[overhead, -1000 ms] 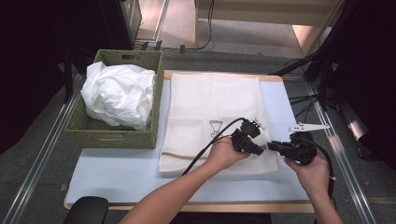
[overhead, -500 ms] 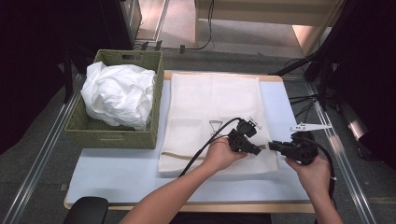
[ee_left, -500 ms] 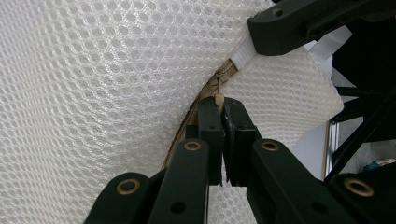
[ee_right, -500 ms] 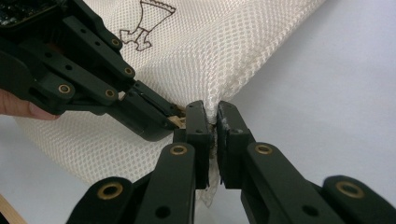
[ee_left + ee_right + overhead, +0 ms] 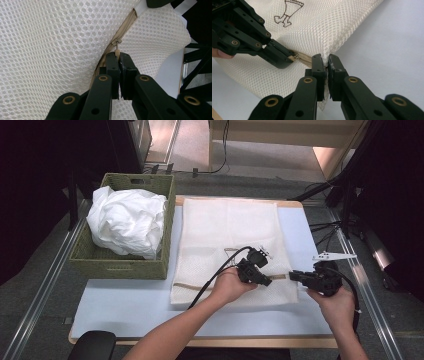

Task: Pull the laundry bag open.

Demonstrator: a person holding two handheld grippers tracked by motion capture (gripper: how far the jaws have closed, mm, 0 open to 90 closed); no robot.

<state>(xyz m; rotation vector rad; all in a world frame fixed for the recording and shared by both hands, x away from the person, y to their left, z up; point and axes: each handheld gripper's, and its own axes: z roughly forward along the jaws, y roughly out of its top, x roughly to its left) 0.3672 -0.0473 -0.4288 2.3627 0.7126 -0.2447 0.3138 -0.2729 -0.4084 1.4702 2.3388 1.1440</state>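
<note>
Centrally on the table (image 5: 125, 307), a white mesh bag (image 5: 230, 230) lies flat, reaching from the far edge almost to the near one. Along its near end runs a tan zipper (image 5: 125, 30). The left gripper (image 5: 265, 281) is pinched on the zipper pull (image 5: 116, 51), its jaws closed tight around the small tab. Just beside it, at the bag's near right corner, the right gripper (image 5: 292, 275) is clamped on the mesh edge (image 5: 327, 58), jaws closed on the fabric. A green woven basket (image 5: 120, 265) holding crumpled white cloth (image 5: 127, 220) stands at the table's far left corner.
</note>
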